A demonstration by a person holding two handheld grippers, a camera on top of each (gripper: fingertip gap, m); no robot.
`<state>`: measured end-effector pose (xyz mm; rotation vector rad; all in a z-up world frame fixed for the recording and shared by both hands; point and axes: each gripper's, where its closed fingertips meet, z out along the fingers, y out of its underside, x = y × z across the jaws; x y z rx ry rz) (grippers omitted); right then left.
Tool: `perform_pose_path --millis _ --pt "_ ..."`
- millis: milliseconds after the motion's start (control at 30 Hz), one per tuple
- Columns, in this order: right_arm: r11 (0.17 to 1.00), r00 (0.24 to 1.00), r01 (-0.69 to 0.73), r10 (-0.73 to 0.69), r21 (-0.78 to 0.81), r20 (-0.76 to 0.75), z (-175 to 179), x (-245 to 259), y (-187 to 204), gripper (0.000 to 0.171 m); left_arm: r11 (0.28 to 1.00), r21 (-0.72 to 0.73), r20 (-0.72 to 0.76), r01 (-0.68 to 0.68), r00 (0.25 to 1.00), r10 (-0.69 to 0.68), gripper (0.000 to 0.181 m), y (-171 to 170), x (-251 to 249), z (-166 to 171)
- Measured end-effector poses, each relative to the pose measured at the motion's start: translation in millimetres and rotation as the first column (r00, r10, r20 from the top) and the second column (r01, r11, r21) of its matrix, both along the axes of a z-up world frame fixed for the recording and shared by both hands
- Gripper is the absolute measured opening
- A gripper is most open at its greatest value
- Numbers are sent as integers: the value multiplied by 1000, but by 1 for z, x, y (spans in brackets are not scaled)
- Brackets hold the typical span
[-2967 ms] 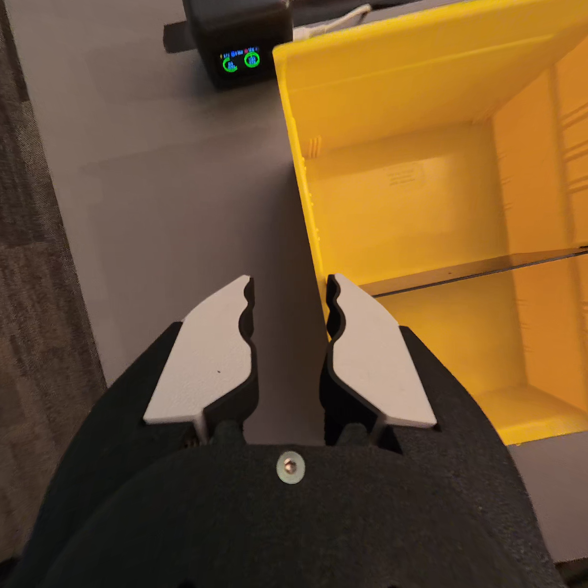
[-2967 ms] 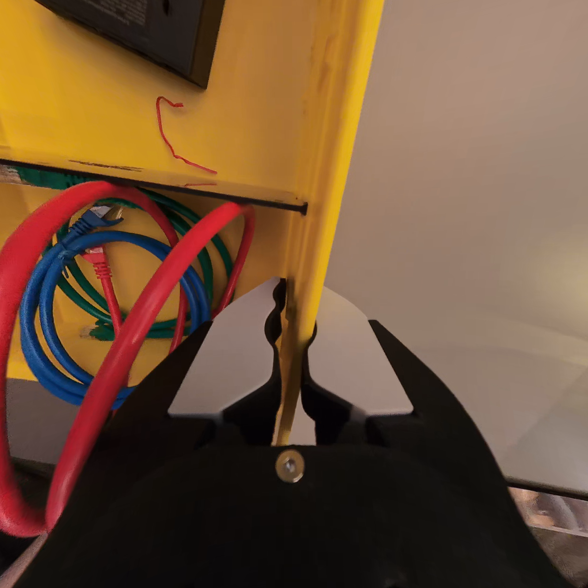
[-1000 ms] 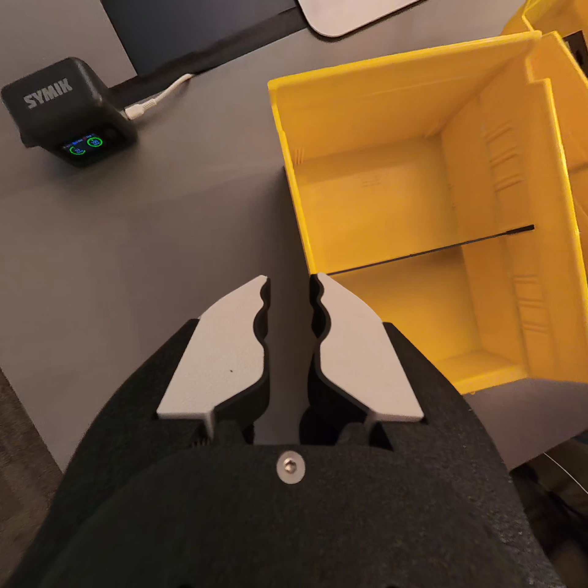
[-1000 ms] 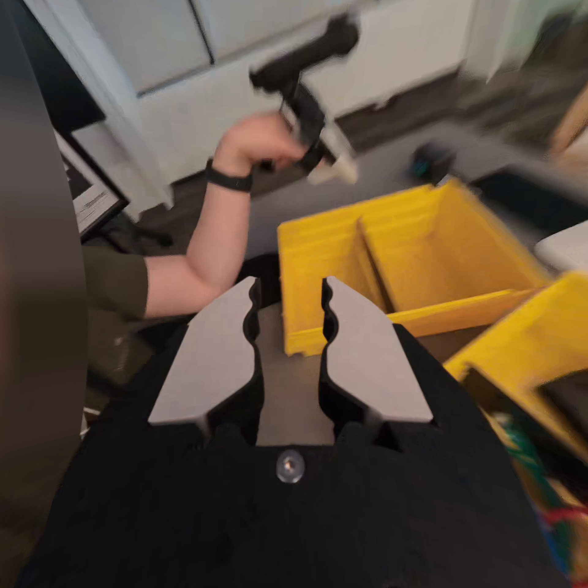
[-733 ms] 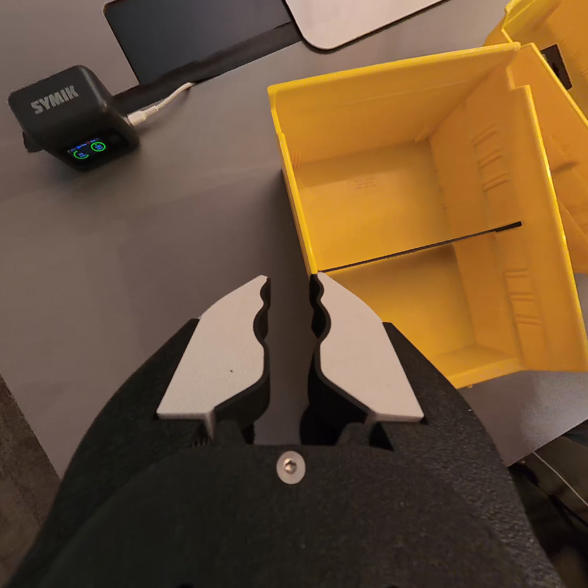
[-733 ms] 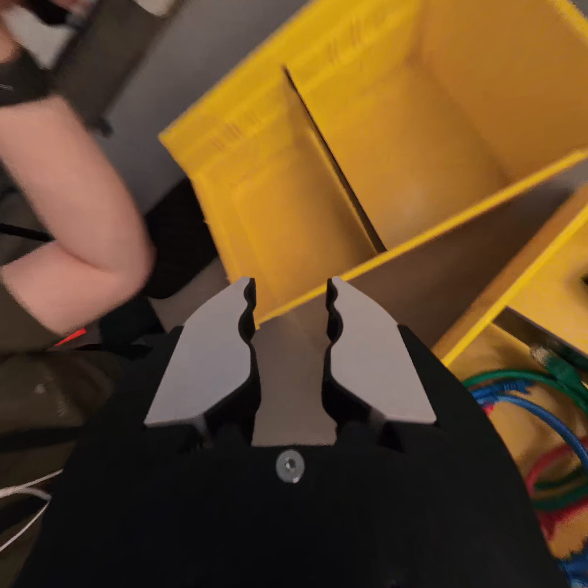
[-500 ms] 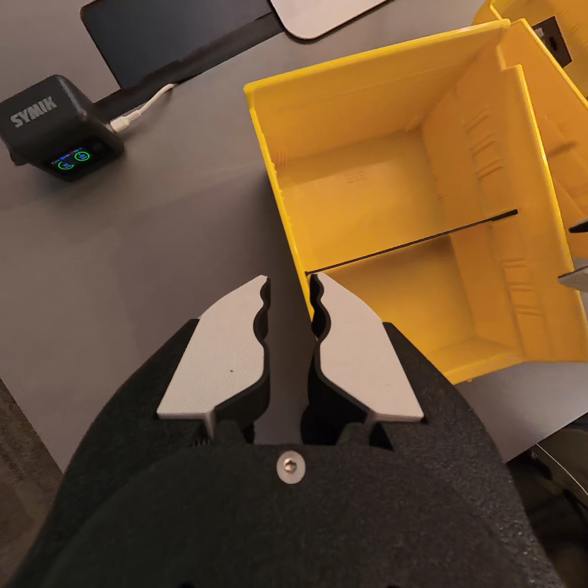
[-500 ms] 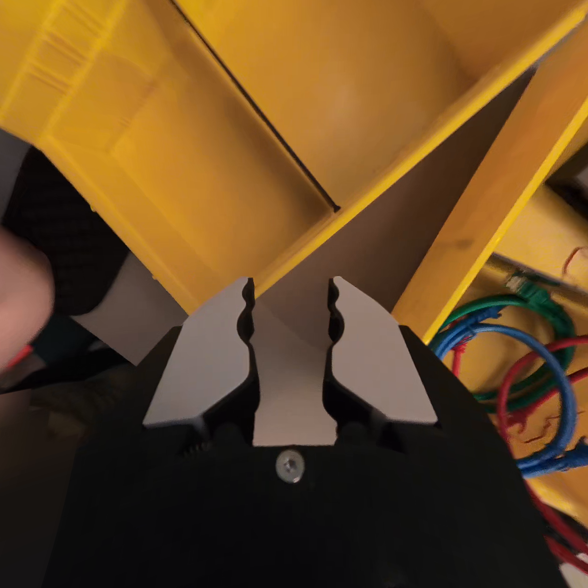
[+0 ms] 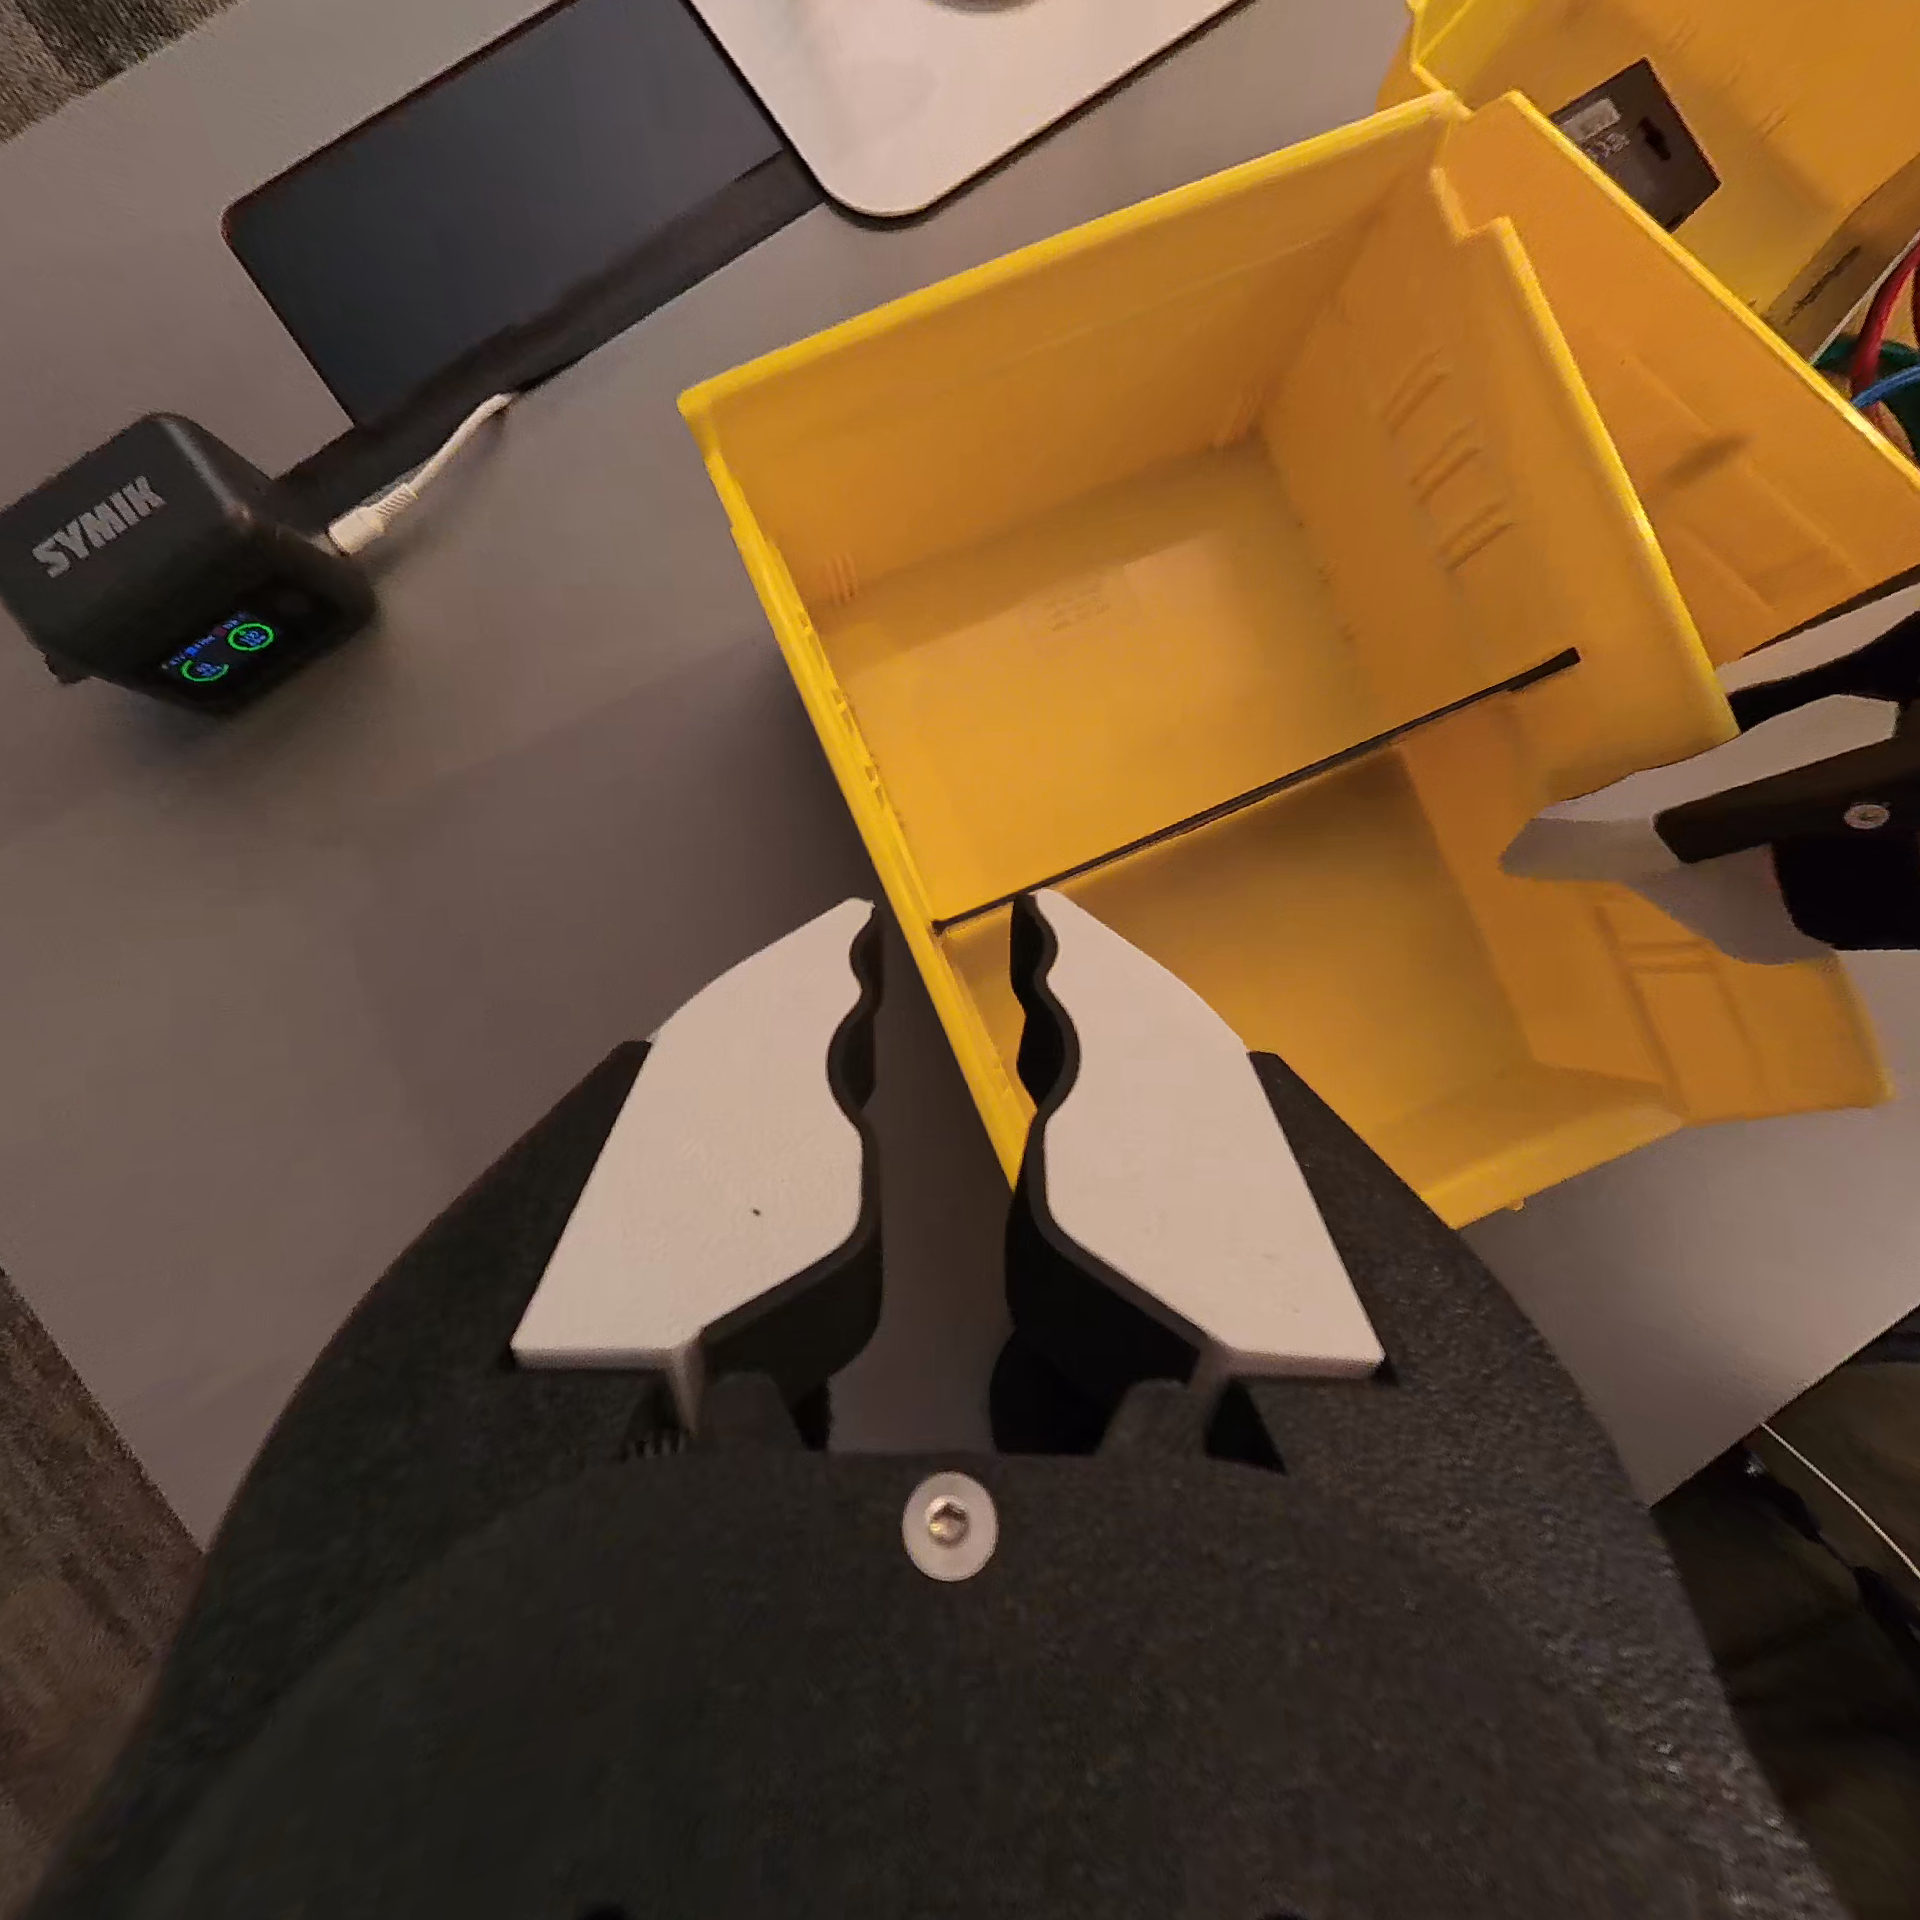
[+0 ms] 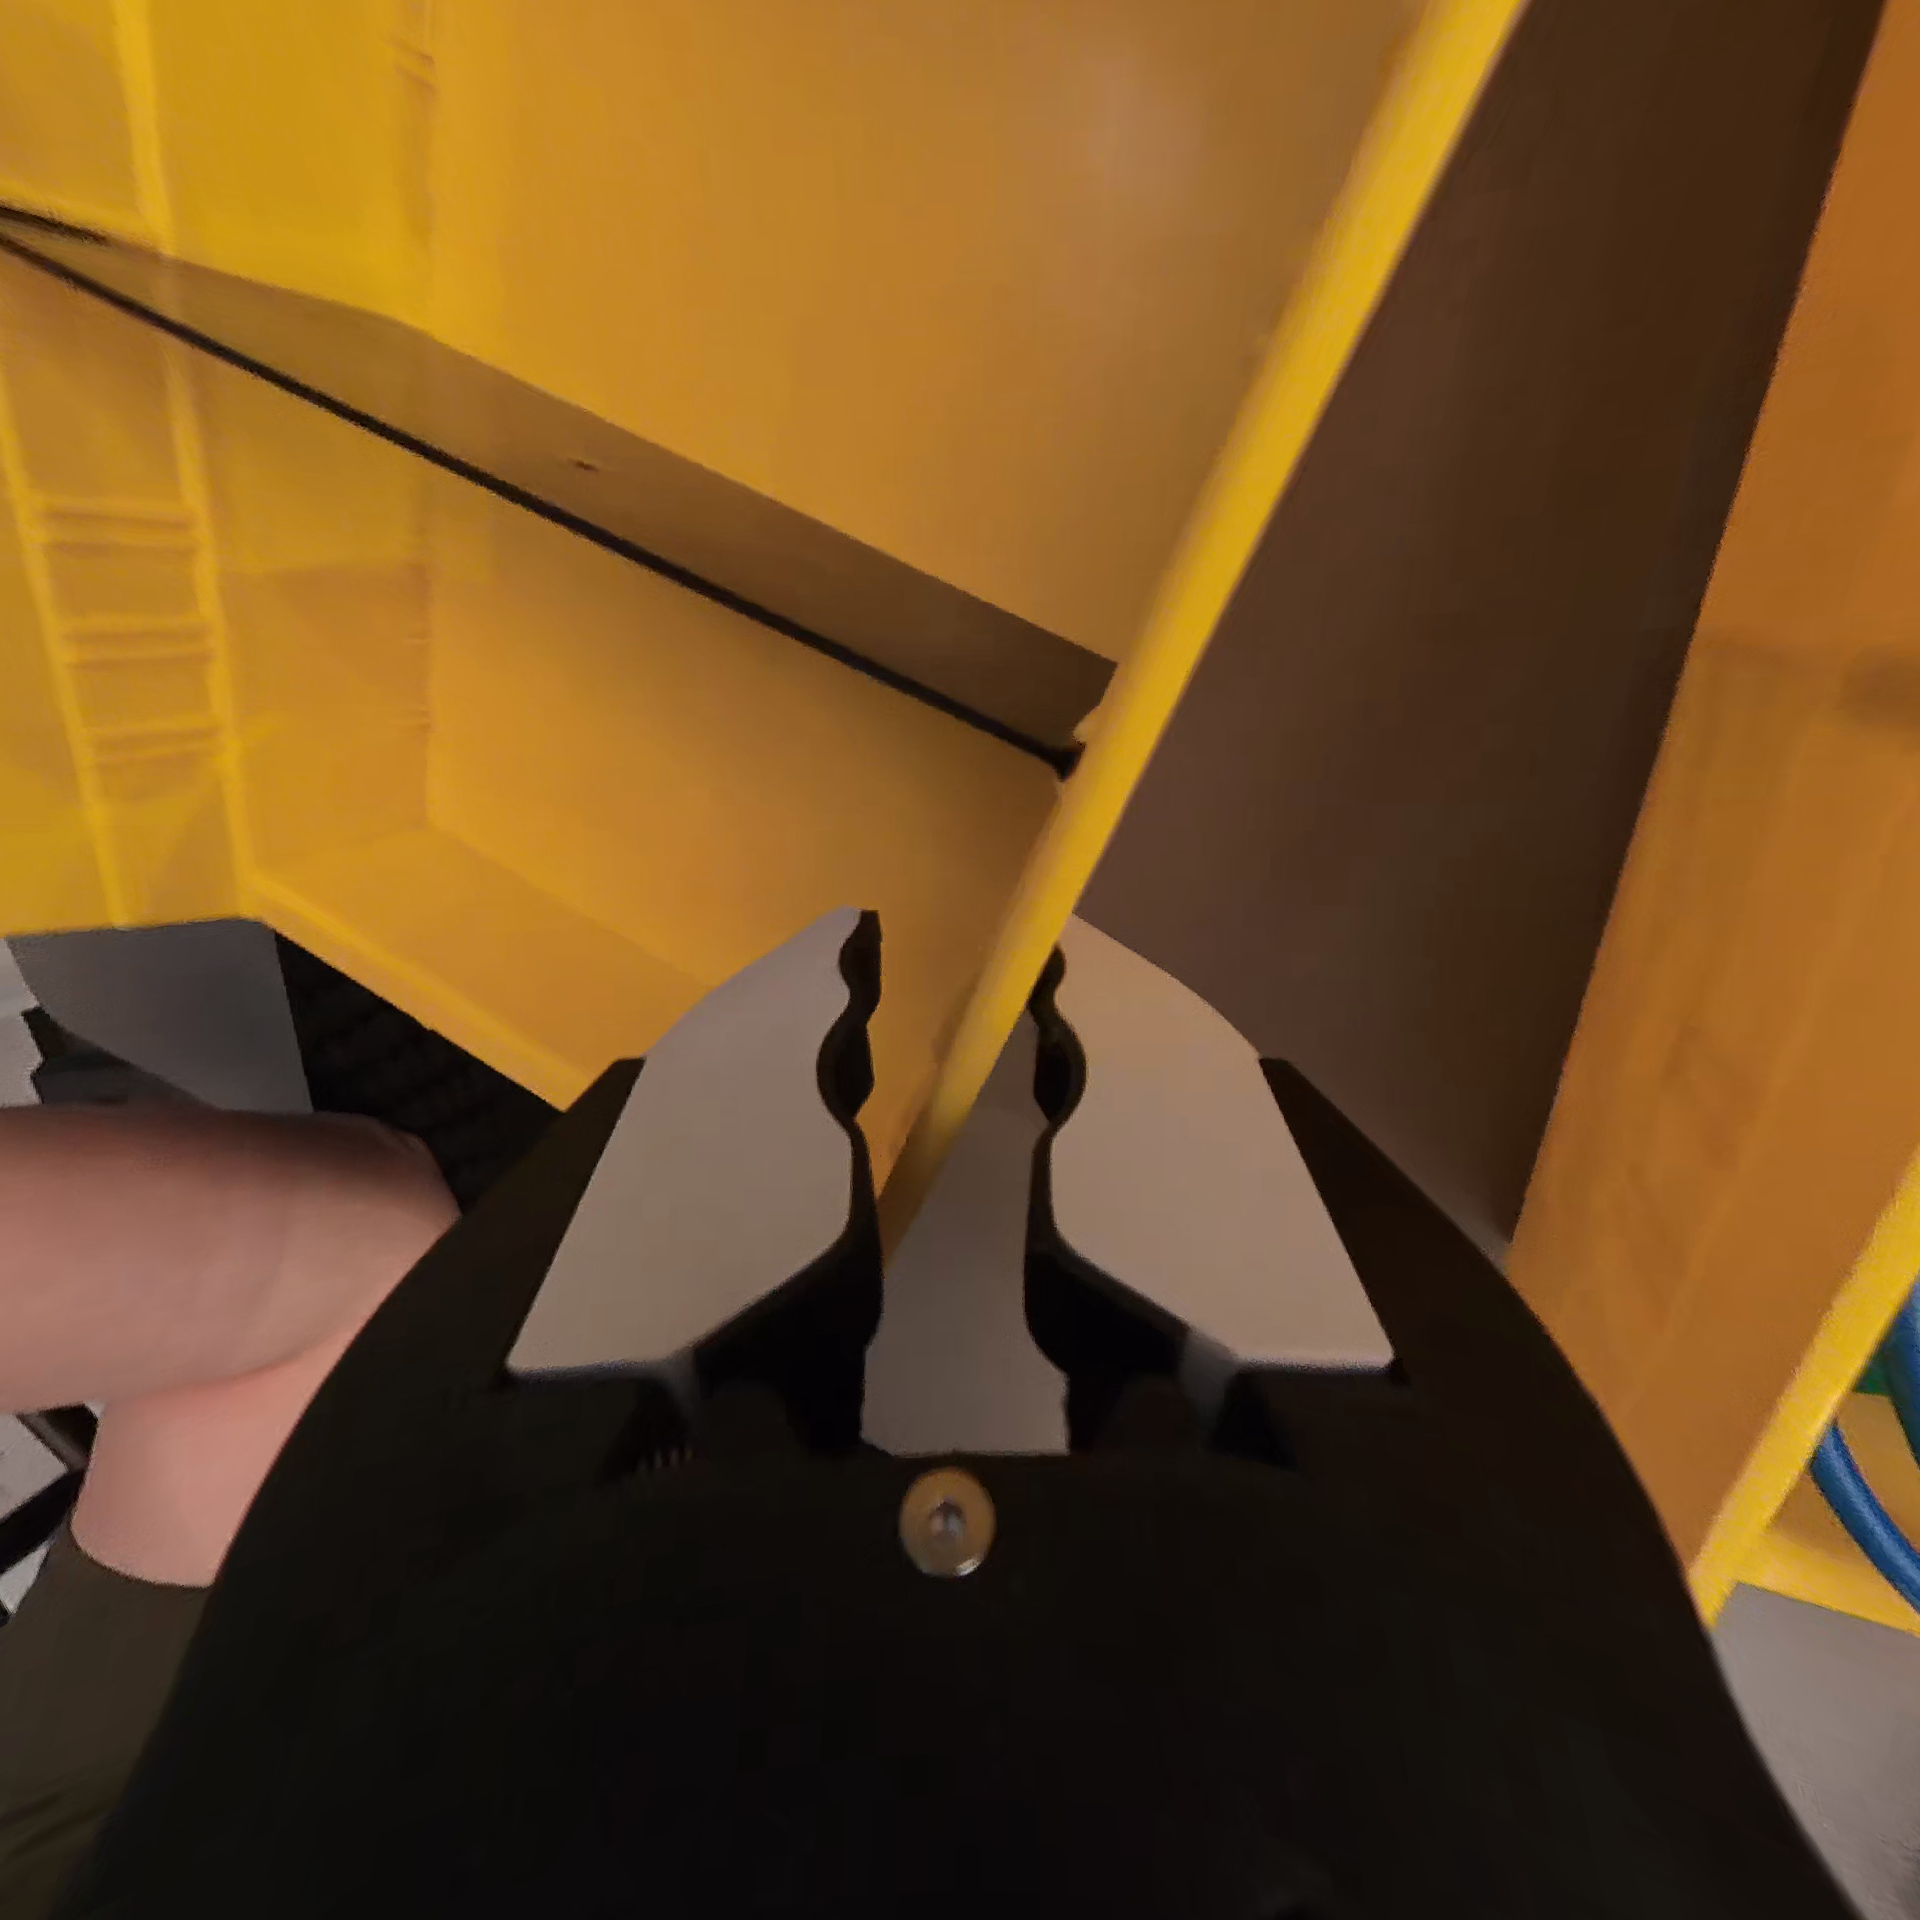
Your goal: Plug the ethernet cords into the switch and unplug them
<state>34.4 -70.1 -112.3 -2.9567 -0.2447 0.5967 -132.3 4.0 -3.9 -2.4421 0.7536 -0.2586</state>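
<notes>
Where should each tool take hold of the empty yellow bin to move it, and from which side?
Grip the thin upright side walls of the empty yellow bin, from above, one finger inside and one outside. The left tool already straddles the left wall near the black divider, and the right tool straddles the opposite rim; both are open. The walls are narrow enough to fit the gaps.

The left gripper, which hung over bare grey table beside the empty yellow bin a second ago, is now straddling that bin's near side wall at lower centre, jaws parted. The right gripper is swinging back from a blurred view of the room and closing in on the bin's opposite wall, now between its parted jaws. It is also entering the left wrist view at the right edge.
</notes>
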Motion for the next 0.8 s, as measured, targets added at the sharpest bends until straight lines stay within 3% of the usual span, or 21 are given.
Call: perform_pose_path --millis 133,300,500,800 --pt "996 996 87 -87 -5 -2 -2 -1 9 18 1000 6 -10 4 1000 -4 23 -2 -2 1" --pt "1000 1000 -1 0 19 27 -3 -9 35 13 999 32 -3 5 1000 -5 22 -6 -4 8" --pt "974 967 -183 202 -131 156 -15 -14 38 13 997 73 14 17 1000 -18 22 -10 -7 18" --pt "973 951 -204 223 -110 214 -6 -18 50 9 996 85 44 -41 998 37 22 -15 -32 24"
